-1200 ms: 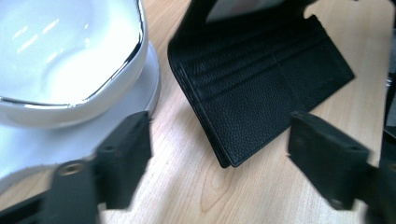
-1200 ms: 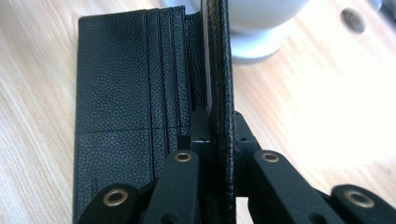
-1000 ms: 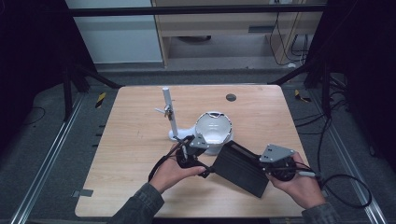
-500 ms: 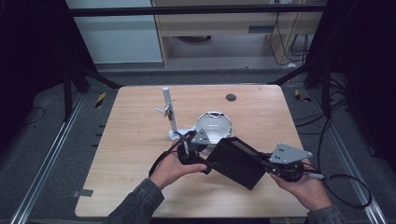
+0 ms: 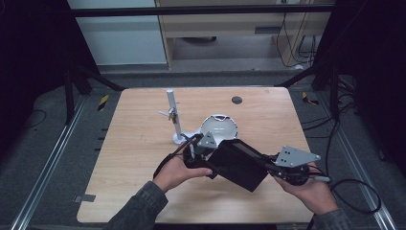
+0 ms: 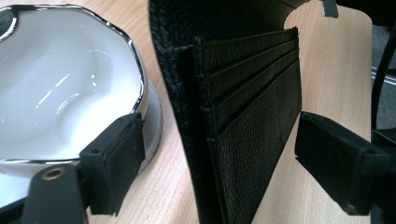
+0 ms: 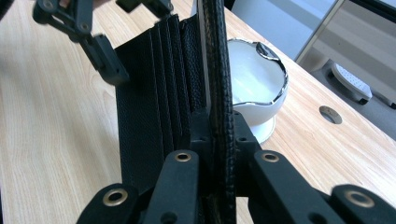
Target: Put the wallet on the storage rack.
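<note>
A black leather wallet [image 5: 238, 164] is held open above the table, its card slots [image 6: 252, 107] facing my left gripper. My right gripper [image 7: 219, 126] is shut on the wallet's outer flap [image 7: 219, 60], and it comes in from the right [image 5: 268, 165] in the high view. My left gripper [image 6: 229, 163] is open at the wallet's left end [image 5: 201, 149]. Its jaws have just been closing a little, with the card-slot flap between them and both pads clear of it. A white bowl [image 5: 219, 127] with a silver rim stands just behind the wallet.
A white post on a round base [image 5: 173, 117], with a small clip on it, stands left of the bowl [image 6: 60, 84]. A dark round hole [image 5: 236, 100] is in the tabletop near its far edge. Bare wood lies to the left and front left.
The wallet has shifted and tilted between the two grippers, its left end now at the left gripper's jaws. The right hand has drawn slightly to the right.
</note>
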The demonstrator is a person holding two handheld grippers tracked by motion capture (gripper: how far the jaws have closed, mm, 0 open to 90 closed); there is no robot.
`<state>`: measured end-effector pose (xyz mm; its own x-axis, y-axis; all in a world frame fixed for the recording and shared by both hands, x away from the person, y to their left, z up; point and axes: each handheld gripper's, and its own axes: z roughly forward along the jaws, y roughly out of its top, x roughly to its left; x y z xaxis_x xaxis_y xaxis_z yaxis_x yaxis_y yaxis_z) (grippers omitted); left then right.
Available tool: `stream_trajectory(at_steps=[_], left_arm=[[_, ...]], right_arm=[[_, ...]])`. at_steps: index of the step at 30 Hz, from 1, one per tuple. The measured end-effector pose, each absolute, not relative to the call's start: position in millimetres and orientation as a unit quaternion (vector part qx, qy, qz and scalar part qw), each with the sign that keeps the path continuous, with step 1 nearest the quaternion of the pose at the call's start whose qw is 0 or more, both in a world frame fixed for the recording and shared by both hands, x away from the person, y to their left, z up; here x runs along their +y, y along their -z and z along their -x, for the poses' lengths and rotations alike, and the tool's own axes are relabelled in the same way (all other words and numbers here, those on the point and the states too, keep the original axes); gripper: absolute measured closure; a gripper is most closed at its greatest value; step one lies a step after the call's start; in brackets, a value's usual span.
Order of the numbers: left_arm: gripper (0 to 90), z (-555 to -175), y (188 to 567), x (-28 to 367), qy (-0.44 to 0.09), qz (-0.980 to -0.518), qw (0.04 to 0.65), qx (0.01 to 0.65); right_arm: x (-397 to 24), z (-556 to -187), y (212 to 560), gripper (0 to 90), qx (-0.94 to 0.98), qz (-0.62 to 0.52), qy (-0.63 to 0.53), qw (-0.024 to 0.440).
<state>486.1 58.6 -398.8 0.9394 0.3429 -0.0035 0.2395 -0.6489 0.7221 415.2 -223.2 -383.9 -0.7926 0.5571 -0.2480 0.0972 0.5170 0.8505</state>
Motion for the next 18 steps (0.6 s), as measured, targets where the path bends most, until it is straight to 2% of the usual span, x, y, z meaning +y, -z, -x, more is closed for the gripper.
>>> stream_trajectory(at_steps=[3, 5, 9, 11, 15, 18], left_arm=[[30.0, -490, 400, 56, -0.049, -0.906, 0.389, 0.157], [50.3, -491, 399, 55, -0.041, -0.908, 0.388, 0.153], [76.4, -492, 392, 59, -0.018, -0.901, 0.399, 0.168], [79.6, -492, 388, 61, -0.012, -0.898, 0.405, 0.172], [80.2, -486, 378, 58, -0.023, -0.899, 0.399, 0.177], [80.5, -485, 367, 55, -0.036, -0.903, 0.392, 0.175]], right_arm=[[-223, -415, 383, 84.2, 0.833, -0.193, -0.451, 0.256], [-223, -415, 383, 84.2, 0.833, -0.193, -0.45, 0.256], [-224, -415, 388, 82.6, 0.838, -0.19, -0.44, 0.259], [-225, -415, 391, 80.1, 0.84, -0.193, -0.436, 0.259], [-226, -416, 396, 77.2, 0.839, -0.196, -0.439, 0.255], [-223, -416, 401, 65.9, 0.845, -0.202, -0.431, 0.244]])
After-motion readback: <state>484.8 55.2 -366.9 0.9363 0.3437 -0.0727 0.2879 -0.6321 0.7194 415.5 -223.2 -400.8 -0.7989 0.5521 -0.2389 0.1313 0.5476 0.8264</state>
